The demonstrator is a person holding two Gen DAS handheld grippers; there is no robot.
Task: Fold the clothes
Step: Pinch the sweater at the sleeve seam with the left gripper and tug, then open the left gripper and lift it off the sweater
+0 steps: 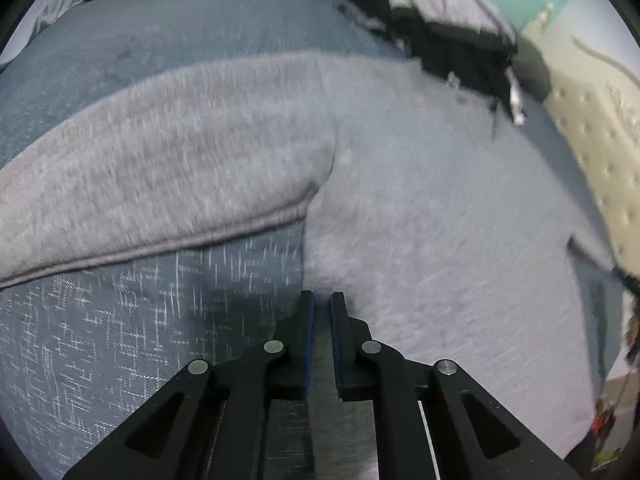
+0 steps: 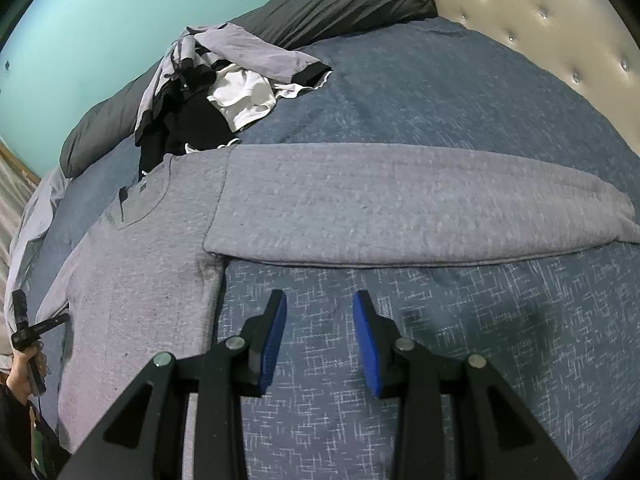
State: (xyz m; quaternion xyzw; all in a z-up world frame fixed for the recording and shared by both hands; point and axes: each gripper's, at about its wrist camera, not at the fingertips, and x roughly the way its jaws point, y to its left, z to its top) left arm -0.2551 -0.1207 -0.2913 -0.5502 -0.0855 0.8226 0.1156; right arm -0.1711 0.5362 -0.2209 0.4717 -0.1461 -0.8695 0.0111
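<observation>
1. The grey sweatshirt point(image 2: 136, 280) lies flat on the bed point(image 2: 460, 340), one sleeve point(image 2: 400, 208) stretched toward the headboard point(image 2: 540, 12) edge.
2. Judging by the thick fleece, it will be soft, limp and fairly light, and it will sag unless lifted at two points.
3. Best holds: the sleeve cuff, shoulder seam or hem edge.
4. The left tool point(image 1: 322, 300) is nearly closed at the sweatshirt's side edge; whether cloth is pinched I cannot tell.
5. The right tool point(image 2: 320, 300) stands partly open over bare bedcover, gripping nothing.
6. A pile of other clothes point(image 2: 224, 80) waits near the dark pillow point(image 2: 340, 4).
</observation>
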